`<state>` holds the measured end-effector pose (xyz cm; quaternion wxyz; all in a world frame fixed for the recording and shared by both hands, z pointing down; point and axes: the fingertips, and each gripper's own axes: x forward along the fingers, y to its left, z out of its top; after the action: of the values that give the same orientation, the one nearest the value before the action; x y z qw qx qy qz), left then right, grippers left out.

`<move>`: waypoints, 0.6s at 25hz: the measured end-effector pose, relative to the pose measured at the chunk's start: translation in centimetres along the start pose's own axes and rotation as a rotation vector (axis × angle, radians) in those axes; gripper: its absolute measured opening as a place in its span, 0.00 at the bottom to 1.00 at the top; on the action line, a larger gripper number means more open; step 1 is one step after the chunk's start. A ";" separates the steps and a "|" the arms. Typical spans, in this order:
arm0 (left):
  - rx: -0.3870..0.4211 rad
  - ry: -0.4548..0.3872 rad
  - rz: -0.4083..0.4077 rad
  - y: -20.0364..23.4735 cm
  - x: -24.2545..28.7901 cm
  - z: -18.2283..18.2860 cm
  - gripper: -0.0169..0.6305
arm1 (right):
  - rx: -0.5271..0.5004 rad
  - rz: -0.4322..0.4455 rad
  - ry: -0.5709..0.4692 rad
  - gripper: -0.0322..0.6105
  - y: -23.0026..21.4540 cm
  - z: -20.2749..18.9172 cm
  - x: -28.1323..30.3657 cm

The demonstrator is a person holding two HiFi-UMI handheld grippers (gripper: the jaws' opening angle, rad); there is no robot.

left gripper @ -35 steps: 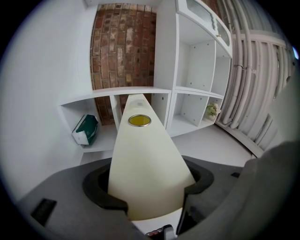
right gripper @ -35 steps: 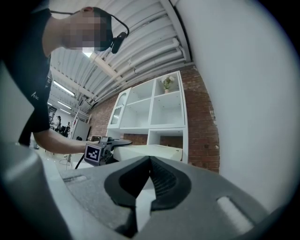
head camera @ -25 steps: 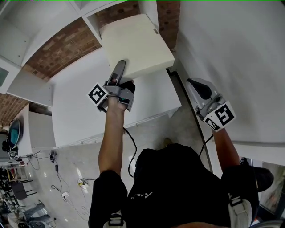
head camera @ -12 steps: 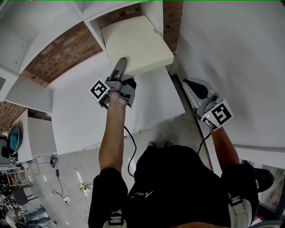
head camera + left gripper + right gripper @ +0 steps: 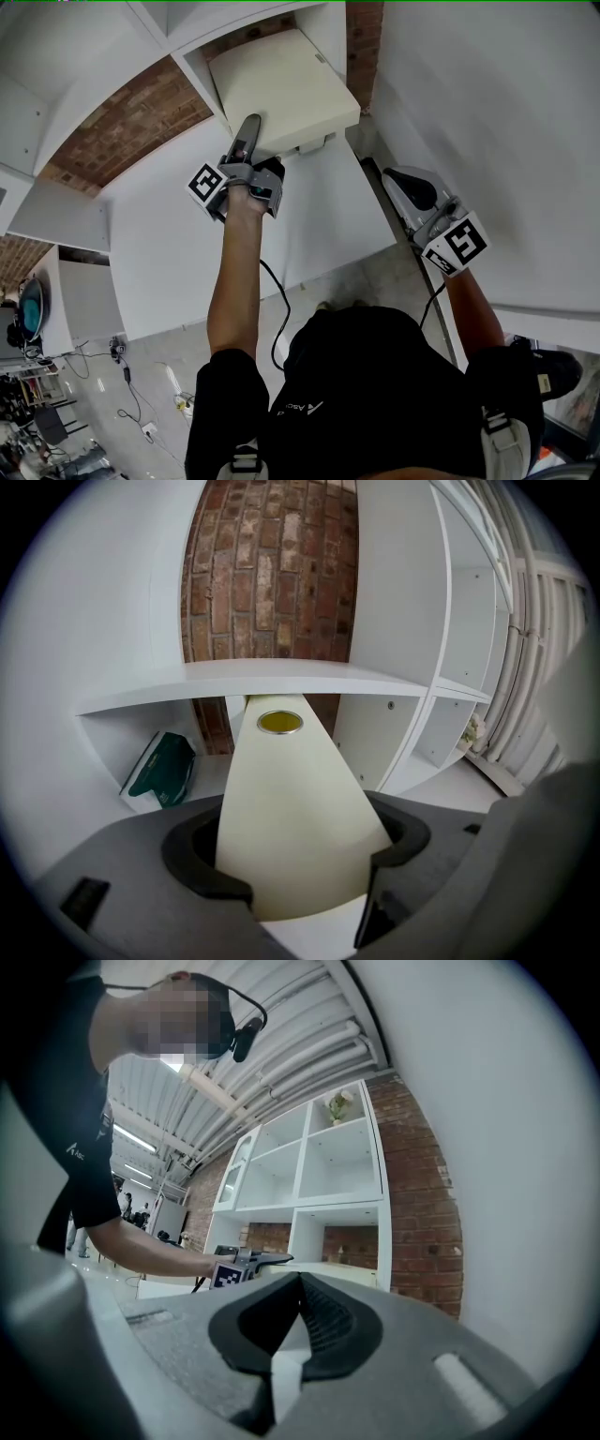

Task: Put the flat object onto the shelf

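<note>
The flat object [image 5: 281, 84] is a cream board with a metal-ringed hole [image 5: 279, 722] near its far end. My left gripper [image 5: 250, 131] is shut on its near edge, pads pressing both faces [image 5: 300, 855]. The board lies tilted, its far end under the white shelf board [image 5: 281, 677] and inside the open compartment [image 5: 202, 56]. Off to the right by the white wall, my right gripper [image 5: 411, 187] is held shut with nothing between its jaws [image 5: 298, 1283].
Red brick [image 5: 272, 574] shows behind the shelf unit. A dark green item [image 5: 159, 766] leans in the lower left compartment. A low white cabinet top [image 5: 178, 244] lies under my left arm. More white compartments [image 5: 459, 714] run off to the right.
My left gripper has pushed the board forward, so its far end now sits deeper in the shelf compartment. The right gripper has hardly moved.
</note>
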<state>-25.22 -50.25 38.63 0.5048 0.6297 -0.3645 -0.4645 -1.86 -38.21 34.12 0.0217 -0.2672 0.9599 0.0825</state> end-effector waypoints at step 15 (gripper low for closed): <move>-0.023 -0.046 -0.001 0.8 2.4 3.0 0.60 | 0.012 -0.020 0.010 0.05 -0.5 -1.1 0.6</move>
<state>-27.30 -53.55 38.66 0.5032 0.6134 -0.3702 -0.4831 -2.16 -39.15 35.09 0.0192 -0.2773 0.9577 0.0749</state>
